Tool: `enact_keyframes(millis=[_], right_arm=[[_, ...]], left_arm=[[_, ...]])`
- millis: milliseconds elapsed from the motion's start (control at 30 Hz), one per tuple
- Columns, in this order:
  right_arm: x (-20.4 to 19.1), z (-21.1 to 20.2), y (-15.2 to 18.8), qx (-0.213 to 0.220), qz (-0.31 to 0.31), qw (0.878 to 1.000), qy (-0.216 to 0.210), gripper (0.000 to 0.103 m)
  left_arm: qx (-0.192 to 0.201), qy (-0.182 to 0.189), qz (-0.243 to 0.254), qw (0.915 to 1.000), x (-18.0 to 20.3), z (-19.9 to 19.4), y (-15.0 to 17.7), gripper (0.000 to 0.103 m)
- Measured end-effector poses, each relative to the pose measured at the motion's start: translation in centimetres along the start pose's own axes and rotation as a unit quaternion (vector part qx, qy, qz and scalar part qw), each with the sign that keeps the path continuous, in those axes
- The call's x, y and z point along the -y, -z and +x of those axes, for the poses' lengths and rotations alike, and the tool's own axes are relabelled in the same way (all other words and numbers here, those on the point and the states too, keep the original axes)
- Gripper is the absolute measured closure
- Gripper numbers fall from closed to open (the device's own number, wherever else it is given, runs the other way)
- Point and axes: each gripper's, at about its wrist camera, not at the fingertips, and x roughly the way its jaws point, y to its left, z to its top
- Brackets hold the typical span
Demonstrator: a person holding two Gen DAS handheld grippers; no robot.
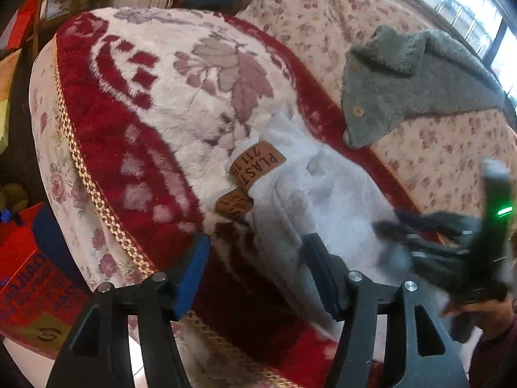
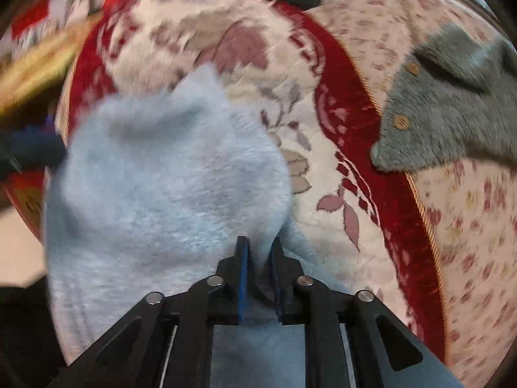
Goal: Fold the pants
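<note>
The pale grey fleece pants (image 1: 310,174) lie bunched on a red-and-cream floral plush blanket (image 1: 155,97) spread over a bed. Two brown patches with printed letters (image 1: 258,165) sit at the fold of the fabric nearest the blanket's middle.

The left gripper (image 1: 255,274) hovers low over the near part of the blanket with its jaws standing wide. The blue-padded finger on the left is over red pile, the dark one on the right is at the edge of the pants, and only blanket and a strip of fleece show between them; nothing is pinched.

The right gripper (image 2: 260,252) has its jaws narrow but parted. A ridge of the pants (image 2: 168,168) rises into the gap between them, and it cannot be told whether the pads still press on it. In the right wrist view the fleece billows up in a rounded mound that fills the left half of the picture, blurred.

The blanket's gold braided edging (image 1: 84,174) runs down the left, where the bed drops to a red printed box (image 1: 29,278) on the floor. To the right, past the blanket's red border, a rose-print sheet (image 1: 436,161) lies flat and bare up to a grey fuzzy cardigan with wooden buttons (image 1: 404,87), well apart from the pants. The cream centre of the blanket beyond the pants is uncovered.
</note>
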Motion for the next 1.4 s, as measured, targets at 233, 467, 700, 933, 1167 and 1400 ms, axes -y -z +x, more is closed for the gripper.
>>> enact_keyframes(millis=[233,467,700,933,1167,1400], right_arm=[[-1.6,-5.7,1.5,0.054,0.062,0.986,-0.145,0.021],[-9.4,-3.2,4.7,0.023,-0.063,0.992,-0.109,0.030],[-5.3,-1.8,3.6,0.029,0.059,0.982,-0.180,0.090],[-1.1,-3.3,3.2,0.056,0.144,0.964,-0.218,0.091],[0.2,-4.3,3.1,0.065,0.160,0.963,-0.207,0.091],[0.7,-5.0,3.7,0.067,0.169,0.961,-0.207,0.091]], left_arm=[[-0.025,0.066,-0.056,0.9959,-2.6,0.7,0.1,0.041],[-0.031,0.030,-0.082,0.9957,-5.0,0.5,0.8,0.041],[-0.038,0.008,-0.040,0.9984,-4.5,0.8,1.2,0.041],[-0.037,0.040,-0.021,0.9983,-2.3,2.3,0.1,0.041],[-0.051,0.077,-0.033,0.9952,-1.0,6.3,-1.9,0.037],[-0.015,0.097,0.022,0.9949,0.4,5.9,-3.5,0.087]])
